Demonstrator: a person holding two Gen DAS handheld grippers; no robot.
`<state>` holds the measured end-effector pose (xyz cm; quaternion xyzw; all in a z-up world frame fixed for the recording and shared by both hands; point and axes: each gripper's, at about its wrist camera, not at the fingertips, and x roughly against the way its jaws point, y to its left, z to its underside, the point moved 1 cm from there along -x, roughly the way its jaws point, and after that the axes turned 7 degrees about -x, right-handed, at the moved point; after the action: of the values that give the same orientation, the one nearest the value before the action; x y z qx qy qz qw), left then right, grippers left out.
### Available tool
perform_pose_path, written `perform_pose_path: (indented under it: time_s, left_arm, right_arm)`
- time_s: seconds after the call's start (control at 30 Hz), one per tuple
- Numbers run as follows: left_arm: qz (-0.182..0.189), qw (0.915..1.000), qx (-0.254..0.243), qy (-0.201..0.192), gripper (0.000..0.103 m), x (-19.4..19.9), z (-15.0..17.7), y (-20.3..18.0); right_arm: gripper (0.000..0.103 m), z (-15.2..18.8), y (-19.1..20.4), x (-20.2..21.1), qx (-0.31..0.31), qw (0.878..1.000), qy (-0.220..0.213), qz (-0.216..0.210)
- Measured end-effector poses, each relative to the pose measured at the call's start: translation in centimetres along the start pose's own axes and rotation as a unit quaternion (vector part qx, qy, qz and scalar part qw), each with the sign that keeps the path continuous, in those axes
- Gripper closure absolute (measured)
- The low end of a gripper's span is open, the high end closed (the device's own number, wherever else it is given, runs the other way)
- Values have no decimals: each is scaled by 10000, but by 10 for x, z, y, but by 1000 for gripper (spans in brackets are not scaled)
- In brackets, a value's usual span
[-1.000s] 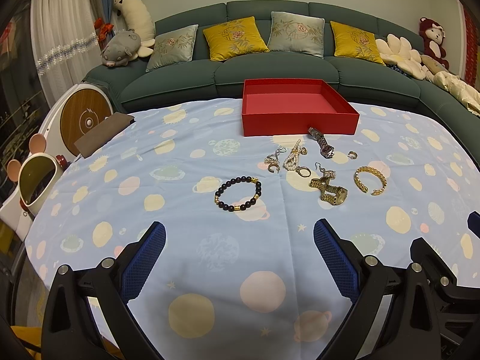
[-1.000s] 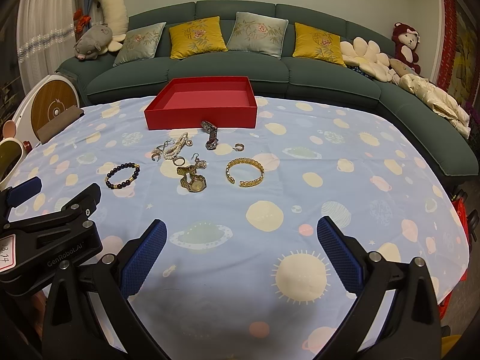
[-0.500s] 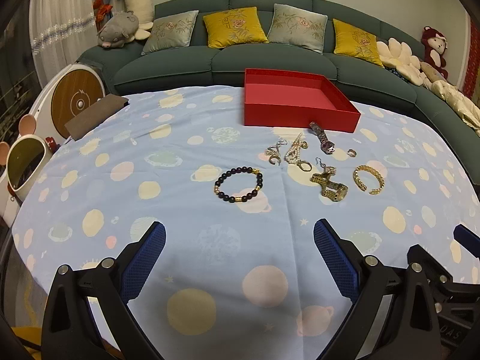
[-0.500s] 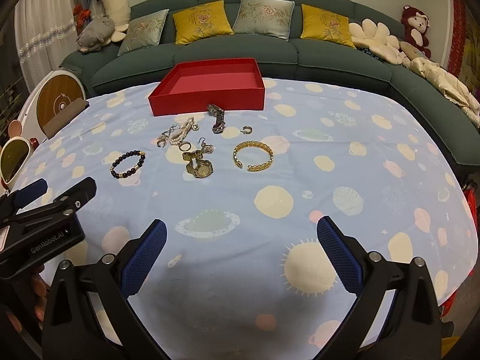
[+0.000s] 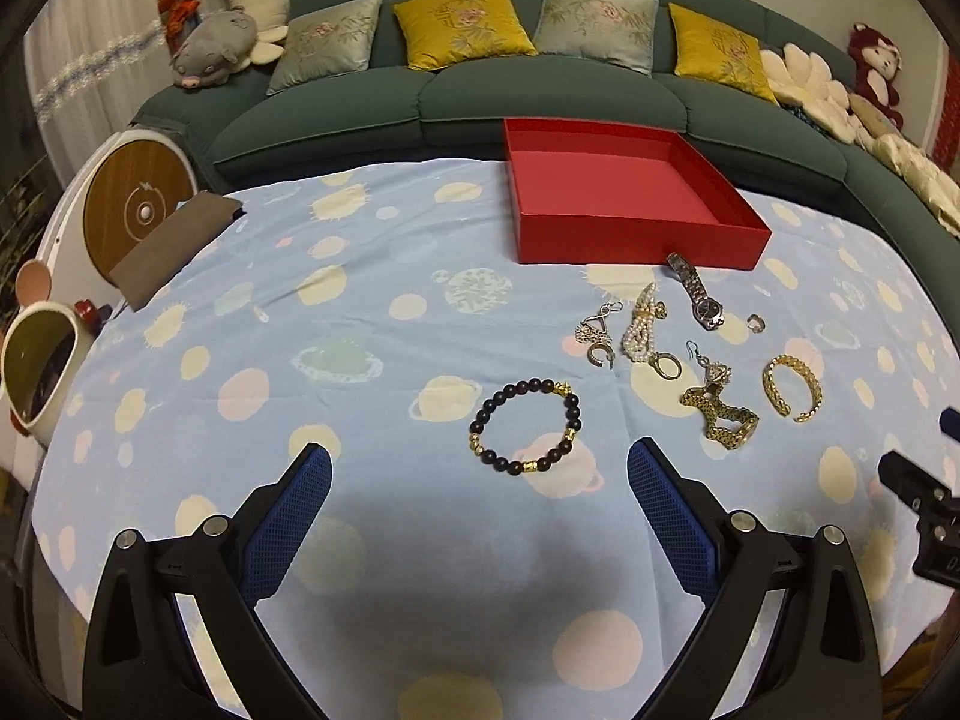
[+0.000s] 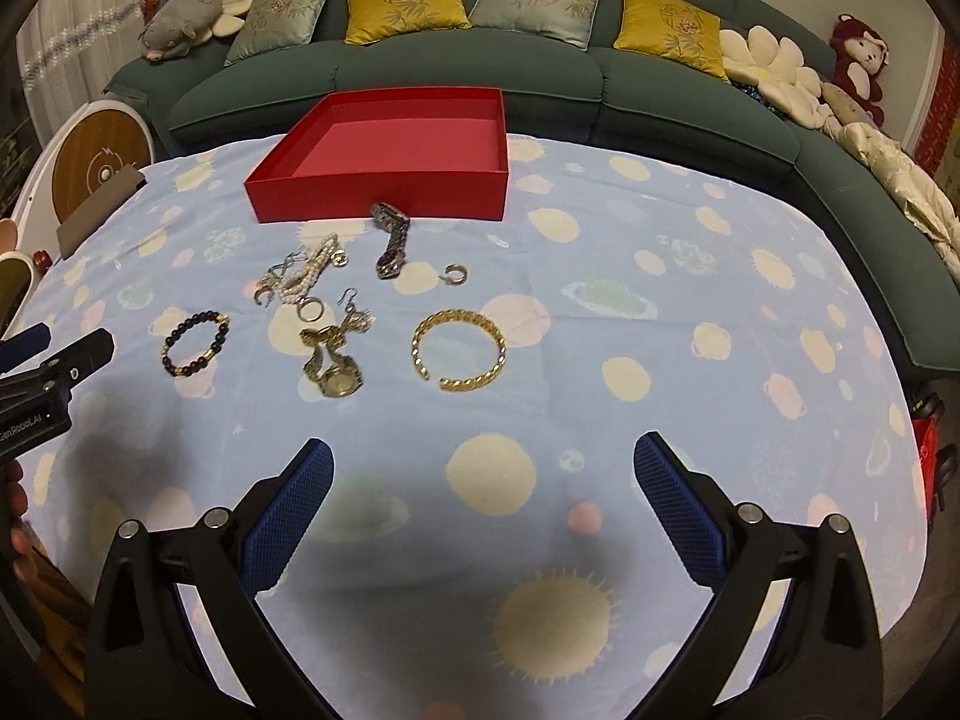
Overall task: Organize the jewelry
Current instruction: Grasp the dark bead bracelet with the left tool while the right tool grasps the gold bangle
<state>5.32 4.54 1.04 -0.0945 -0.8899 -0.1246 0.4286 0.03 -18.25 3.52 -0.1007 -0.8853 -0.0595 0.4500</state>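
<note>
My left gripper (image 5: pixel 479 483) hangs released, jaws wide, with the beaded bracelet (image 5: pixel 526 425) flat on the tablecloth just ahead, slightly right of centre. My right gripper (image 6: pixel 482 483) is likewise released, and the gold cuff bangle (image 6: pixel 459 349) lies ahead of it. The empty red tray (image 5: pixel 636 246) waits beyond.

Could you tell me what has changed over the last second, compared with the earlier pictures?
Both open hand-held grippers, left and right, have moved forward toward the jewelry, so the beaded bracelet and gold bangle look nearer. Nothing was grasped. The jewelry has not moved on the cloth, and the red box is still empty.
</note>
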Motion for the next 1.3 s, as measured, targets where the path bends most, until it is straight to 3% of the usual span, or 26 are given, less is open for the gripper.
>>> perform_pose_path:
  time_s: [0.13, 0.27, 0.47, 0.73, 1.13, 1.3]
  left_arm:
    - [33, 9996, -227, 137, 7, -26, -5, -9]
    - [100, 9997, -65, 227, 7, -44, 0, -10]
    - [158, 9996, -58, 239, 7, -59, 5, -11]
    - [294, 9992, 156, 211, 7, -69, 2, -5]
    - [418, 9983, 257, 309, 7, -85, 12, 3]
    - [372, 9982, 297, 351, 7, -92, 13, 3]
  right_arm:
    - [11, -13, -10, -24, -186, 9998, 77, -79]
    - [17, -16, -14, -47, -406, 9990, 129, -139]
    - [17, -15, -4, -75, -635, 9968, 323, -359]
    - [17, -19, 10, -99, -657, 9968, 339, -306]
    - [43, -19, 14, -105, -564, 9981, 142, -201]
    - [47, -19, 14, -104, -563, 9981, 107, -221]
